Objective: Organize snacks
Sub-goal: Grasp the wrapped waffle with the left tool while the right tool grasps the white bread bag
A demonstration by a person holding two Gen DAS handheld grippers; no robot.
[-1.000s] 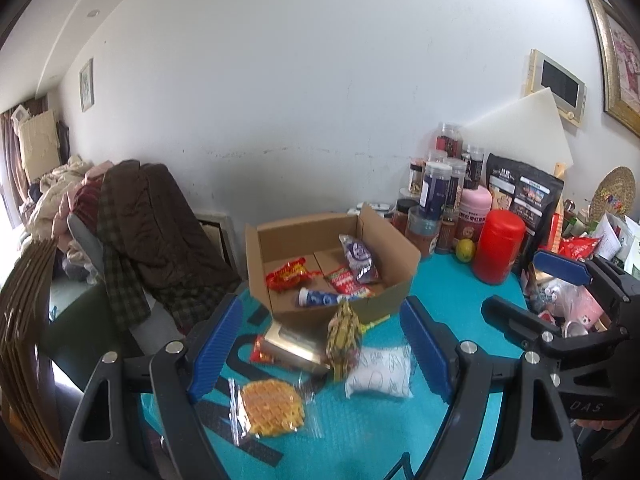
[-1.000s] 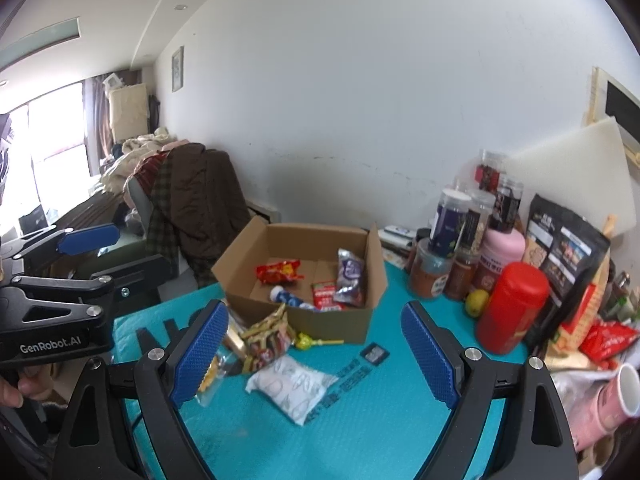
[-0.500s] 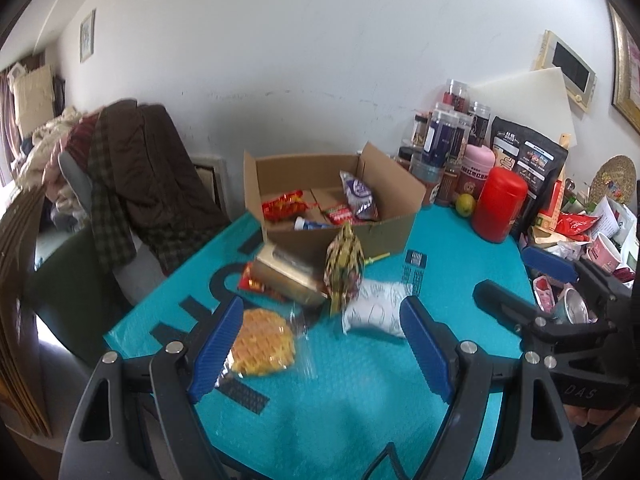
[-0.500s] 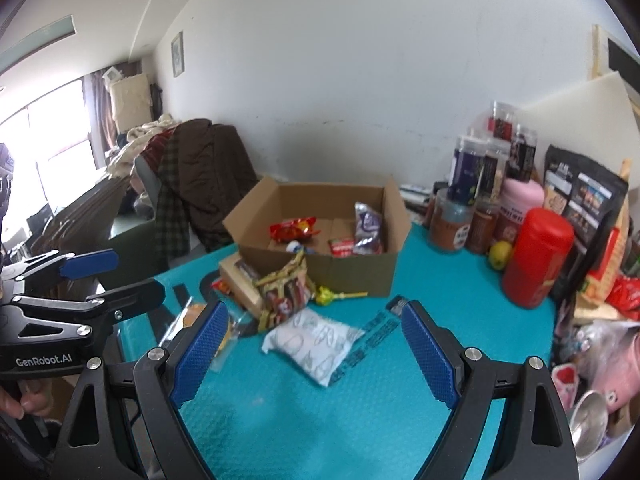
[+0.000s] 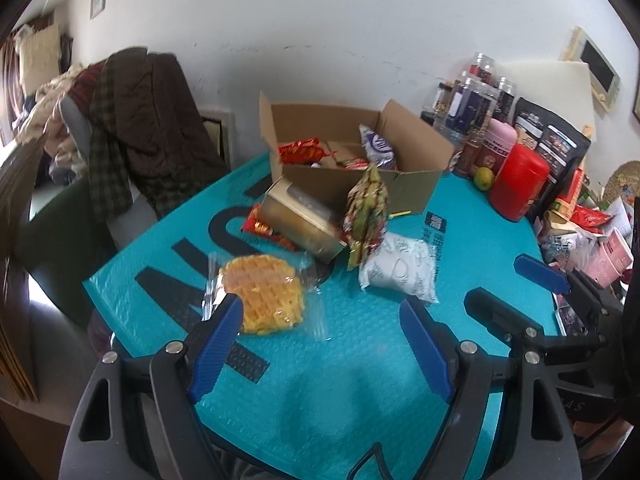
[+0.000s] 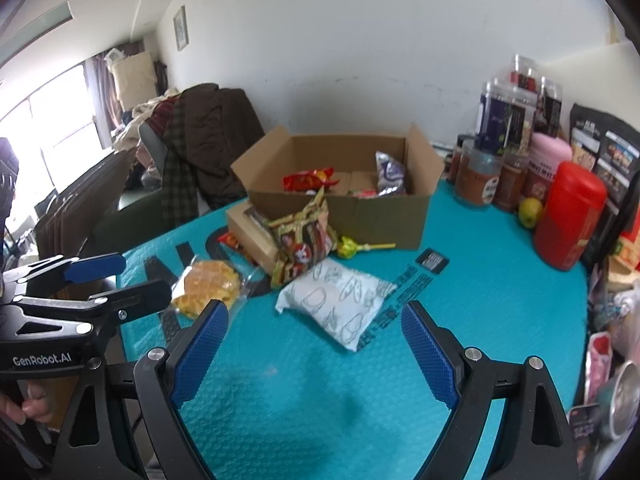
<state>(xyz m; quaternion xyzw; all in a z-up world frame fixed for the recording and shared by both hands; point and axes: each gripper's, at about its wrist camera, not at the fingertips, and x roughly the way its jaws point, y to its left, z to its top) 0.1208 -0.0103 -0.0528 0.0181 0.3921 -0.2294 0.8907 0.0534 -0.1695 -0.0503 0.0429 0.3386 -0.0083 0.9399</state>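
Jars (image 6: 496, 152), a red canister (image 6: 570, 216) and a lime (image 6: 530, 211) crowd the teal mat (image 6: 300, 380) at 2 o'clock of the cardboard box (image 6: 340, 208); a gold box (image 5: 300, 220) and a patterned packet (image 6: 304, 240) lean against its front. Left gripper (image 5: 320, 344) open and empty, waffle packet (image 5: 262, 298) at its 11 o'clock just past the left pad; right gripper (image 6: 314, 354) open and empty, white pouch (image 6: 336, 306) at 12 o'clock (lollipop (image 6: 348, 247) beyond). Box holds a red packet (image 6: 308, 178) and a purple packet (image 6: 390, 174).
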